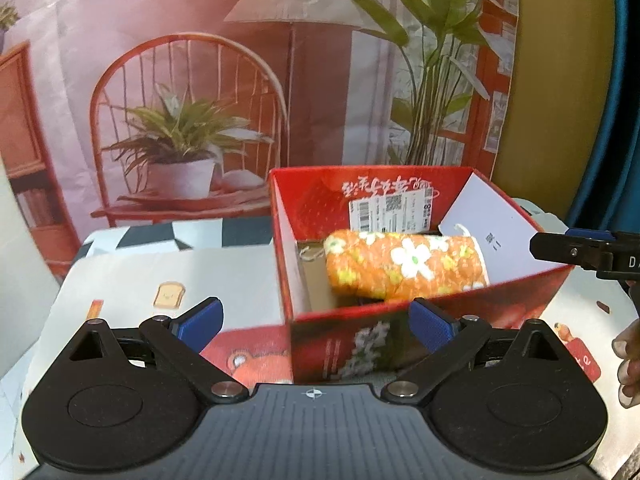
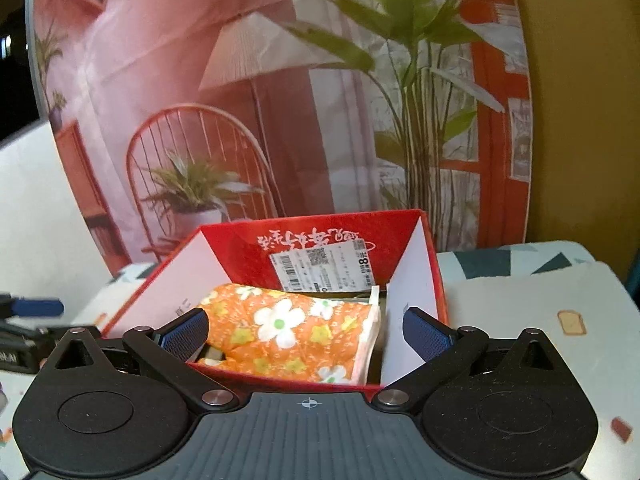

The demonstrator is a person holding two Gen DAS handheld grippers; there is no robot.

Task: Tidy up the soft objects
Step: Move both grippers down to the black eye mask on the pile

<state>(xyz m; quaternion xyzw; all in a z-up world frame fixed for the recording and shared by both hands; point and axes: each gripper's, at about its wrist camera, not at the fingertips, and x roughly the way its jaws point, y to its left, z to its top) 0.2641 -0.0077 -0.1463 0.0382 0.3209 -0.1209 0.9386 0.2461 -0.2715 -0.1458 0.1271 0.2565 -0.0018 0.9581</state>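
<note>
Already the orange flowered cloth roll (image 2: 296,336) lay inside the red box (image 2: 430,264) on the desk (image 2: 520,304), its long axis crosswise just ahead of the right fingers (image 2: 426,334), both pairs spread and empty, the left fingers (image 1: 200,320) farther off.

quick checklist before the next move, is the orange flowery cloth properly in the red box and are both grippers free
1. Orange floral cloth inside the red box: ok.
2. Cloth fully below the rim: cannot tell, one end sits high.
3. Left gripper open, nothing held: ok.
4. Right gripper open, clear of cloth: ok.
5. Box upright on the table: ok.
6. More soft objects left to sort: cannot tell.
</note>
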